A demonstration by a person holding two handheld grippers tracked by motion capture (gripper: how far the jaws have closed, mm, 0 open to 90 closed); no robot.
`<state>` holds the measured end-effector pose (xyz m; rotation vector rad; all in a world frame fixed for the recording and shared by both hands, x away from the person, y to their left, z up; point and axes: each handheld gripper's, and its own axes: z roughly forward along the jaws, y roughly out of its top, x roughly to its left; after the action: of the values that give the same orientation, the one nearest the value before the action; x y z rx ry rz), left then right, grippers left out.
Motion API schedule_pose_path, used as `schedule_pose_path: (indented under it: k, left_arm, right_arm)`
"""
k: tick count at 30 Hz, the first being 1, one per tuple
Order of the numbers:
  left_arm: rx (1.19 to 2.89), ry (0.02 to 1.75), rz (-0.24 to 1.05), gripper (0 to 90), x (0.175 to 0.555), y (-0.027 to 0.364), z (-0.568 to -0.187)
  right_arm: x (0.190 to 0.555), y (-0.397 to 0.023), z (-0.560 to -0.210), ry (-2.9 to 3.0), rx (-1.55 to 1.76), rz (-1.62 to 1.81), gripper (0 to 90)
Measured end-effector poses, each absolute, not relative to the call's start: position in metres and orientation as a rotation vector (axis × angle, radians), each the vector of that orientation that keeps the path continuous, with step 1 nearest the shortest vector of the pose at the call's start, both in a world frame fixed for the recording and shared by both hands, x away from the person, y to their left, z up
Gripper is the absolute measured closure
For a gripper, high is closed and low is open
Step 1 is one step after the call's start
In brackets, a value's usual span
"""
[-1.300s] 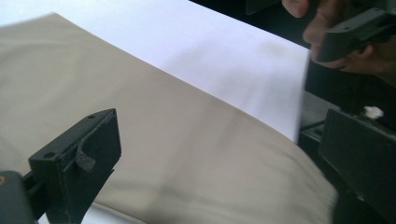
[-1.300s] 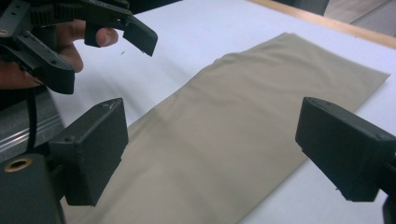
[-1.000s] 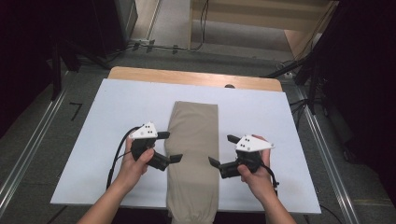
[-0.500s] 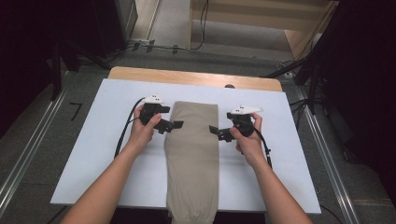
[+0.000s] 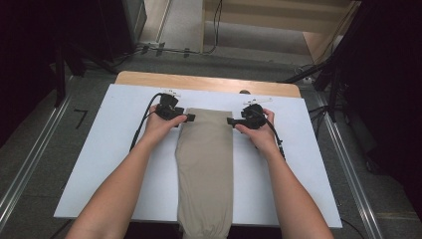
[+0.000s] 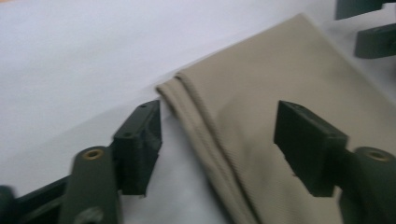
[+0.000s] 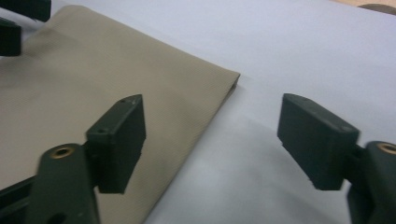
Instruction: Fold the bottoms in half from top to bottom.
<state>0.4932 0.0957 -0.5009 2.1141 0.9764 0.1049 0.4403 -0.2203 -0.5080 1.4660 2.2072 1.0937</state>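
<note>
A folded beige cloth [image 5: 205, 169] lies lengthwise on the white board [image 5: 109, 149], its near end hanging over the front edge. My left gripper [image 5: 186, 118] is at the cloth's far left corner and my right gripper [image 5: 230, 121] at its far right corner. In the left gripper view the left gripper [image 6: 222, 140] straddles the folded edge of the cloth [image 6: 289, 70], one jaw over the board and one over the fabric. In the right gripper view the right gripper [image 7: 219, 140] straddles the opposite edge of the cloth [image 7: 93, 70]. Both pairs of jaws have just been closing; their pads stand clear of the fabric.
The board rests on a wooden table whose far strip [image 5: 209, 80] shows beyond it. Metal rails [image 5: 30, 164] run along the floor on both sides. Dark stands and cables [image 5: 154, 49] sit behind the table. Black cables trail from both grippers.
Both hands have moved away from me, from the cloth's middle to its far corners, and sunk toward the board. Both pairs of jaws stand narrower than before.
</note>
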Motion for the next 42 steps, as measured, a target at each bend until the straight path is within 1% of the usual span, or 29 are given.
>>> schedule_pose_path:
  k: [1,3,7,9,10,12,14,15,16,17,18,19,20,22,24,27,31,34,36,39,42]
  left_arm:
    - [2.109,0.987,0.118,37.9,0.495,0.095,-0.503]
    - [2.096,0.991,0.120,41.6,0.497,0.092,-0.505]
    - [2.132,0.986,0.192,42.1,0.501,0.084,-0.504]
    - [2.138,0.994,0.191,42.4,0.503,0.083,-0.503]
    - [2.139,1.001,0.192,43.7,0.504,0.083,-0.503]
    - [2.145,0.991,0.207,50.2,0.505,0.085,-0.504]
    - [2.154,0.987,0.231,56.5,0.505,0.087,-0.504]
    - [2.149,0.990,0.217,63.7,0.505,0.088,-0.504]
    - [2.137,0.998,0.204,66.4,0.505,0.089,-0.505]
    - [2.147,0.991,0.185,71.3,0.505,0.090,-0.505]
    - [2.146,0.980,0.143,80.3,0.505,0.090,-0.505]
    - [2.148,0.975,0.142,85.8,0.505,0.089,-0.505]
    - [2.149,0.975,0.143,87.1,0.505,0.089,-0.505]
    - [2.129,0.994,0.120,88.3,0.507,0.090,-0.505]
    - [2.102,1.016,0.104,89.0,0.511,0.092,-0.505]
    - [2.095,1.013,0.123,89.5,0.518,0.091,-0.499]
    - [2.056,1.004,0.151,89.6,0.531,0.094,-0.481]
    - [1.998,1.002,0.186,89.5,0.542,0.096,-0.462]
    - [1.967,0.953,0.233,89.4,0.548,0.094,-0.443]
    - [1.913,0.872,0.287,89.3,0.548,0.092,-0.419]
    - [1.872,0.826,0.301,89.2,0.542,0.095,-0.404]
  right_arm:
    - [0.443,-0.220,-0.510,2.213,1.464,1.086,27.4]
    - [0.448,-0.218,-0.513,2.217,1.466,1.060,28.4]
    - [0.455,-0.212,-0.518,2.214,1.462,1.041,29.8]
    - [0.459,-0.210,-0.519,2.202,1.458,1.049,32.2]
    - [0.460,-0.209,-0.519,2.205,1.460,1.049,33.6]
    - [0.462,-0.207,-0.519,2.208,1.442,1.040,36.9]
    - [0.463,-0.206,-0.519,2.214,1.422,1.036,43.6]
    - [0.464,-0.206,-0.520,2.216,1.421,1.054,48.9]
    - [0.464,-0.206,-0.520,2.215,1.424,1.075,53.8]
    - [0.464,-0.206,-0.520,2.216,1.428,1.090,58.8]
    - [0.464,-0.205,-0.520,2.225,1.456,1.112,69.3]
    - [0.463,-0.203,-0.520,2.245,1.471,1.141,74.8]
    - [0.463,-0.201,-0.520,2.259,1.459,1.144,80.0]
    - [0.462,-0.199,-0.518,2.275,1.438,1.116,85.0]
    - [0.466,-0.200,-0.514,2.286,1.451,1.106,86.6]
    - [0.473,-0.200,-0.509,2.286,1.454,1.111,87.0]
    - [0.482,-0.198,-0.494,2.258,1.396,1.086,87.0]
    - [0.491,-0.200,-0.473,2.199,1.382,1.109,87.0]
    - [0.497,-0.202,-0.456,2.161,1.356,1.133,87.0]
    - [0.501,-0.206,-0.432,2.111,1.298,1.166,87.0]
    - [0.496,-0.209,-0.413,2.067,1.225,1.216,87.0]
